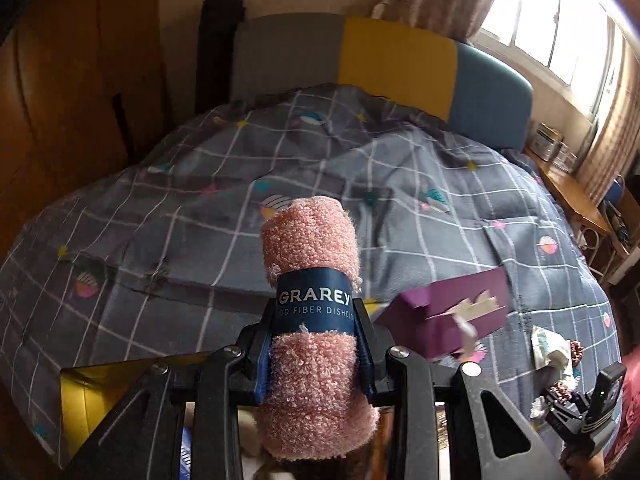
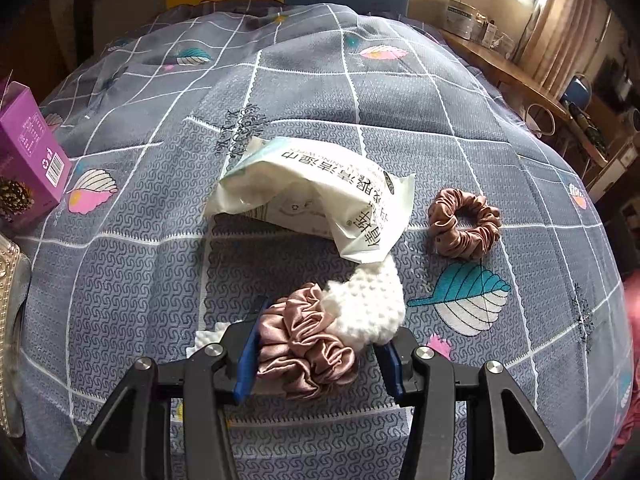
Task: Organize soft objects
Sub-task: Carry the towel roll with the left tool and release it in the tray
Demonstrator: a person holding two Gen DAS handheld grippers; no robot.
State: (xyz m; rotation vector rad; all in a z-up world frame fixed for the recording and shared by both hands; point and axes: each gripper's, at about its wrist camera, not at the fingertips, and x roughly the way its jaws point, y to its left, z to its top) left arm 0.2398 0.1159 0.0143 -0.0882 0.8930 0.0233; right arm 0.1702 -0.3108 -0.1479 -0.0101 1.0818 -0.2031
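Note:
My left gripper (image 1: 316,340) is shut on a rolled pink dishcloth (image 1: 312,240) with a dark blue paper band, held upright above the bed. My right gripper (image 2: 320,344) is open, its jaws on either side of a pink satin scrunchie (image 2: 308,348) that lies on the quilt against a white bumpy cloth (image 2: 368,308). A white wipes packet (image 2: 320,192) lies just beyond. A second, brownish scrunchie (image 2: 464,224) lies to the right of the packet. The right gripper also shows at the lower right of the left wrist view (image 1: 576,412).
A purple box (image 1: 452,312) lies on the grey checked quilt (image 1: 200,184) to the right of the dishcloth; it also shows at the left edge of the right wrist view (image 2: 28,144). A yellow open box (image 1: 88,396) sits under my left gripper. A wooden shelf (image 2: 512,72) runs along the bed's right side.

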